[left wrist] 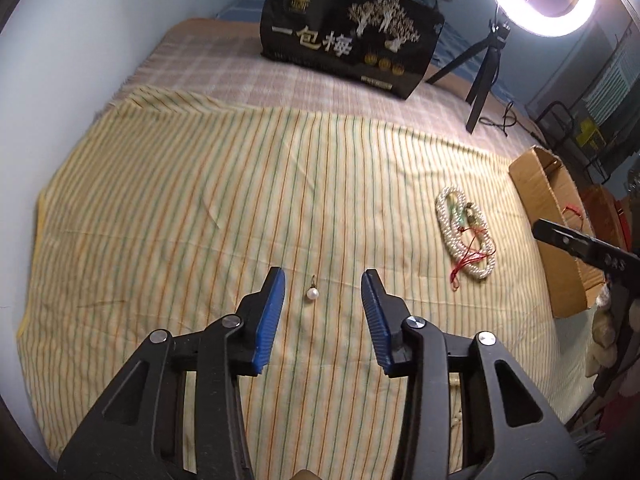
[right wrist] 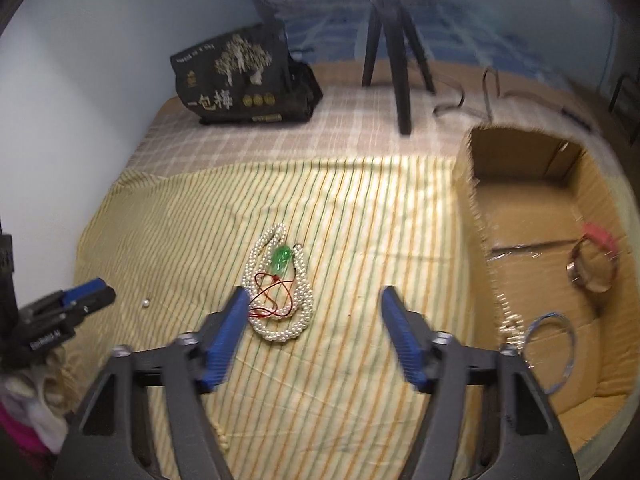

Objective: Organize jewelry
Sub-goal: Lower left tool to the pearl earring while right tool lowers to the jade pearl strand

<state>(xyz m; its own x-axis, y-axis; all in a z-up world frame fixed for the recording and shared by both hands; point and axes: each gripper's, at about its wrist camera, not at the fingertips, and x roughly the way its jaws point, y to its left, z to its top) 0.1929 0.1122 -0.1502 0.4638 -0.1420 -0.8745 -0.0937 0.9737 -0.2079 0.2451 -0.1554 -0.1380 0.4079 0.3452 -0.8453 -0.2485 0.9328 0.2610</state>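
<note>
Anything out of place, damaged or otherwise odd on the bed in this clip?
Nothing damaged. A single pearl pendant lies alone on the striped cloth, apart from the heaped pearl necklace and outside the cardboard box.

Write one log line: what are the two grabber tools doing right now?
left tool: open over pearl pendant | right tool: open, by pearl necklace | cardboard box: bangles inside
</note>
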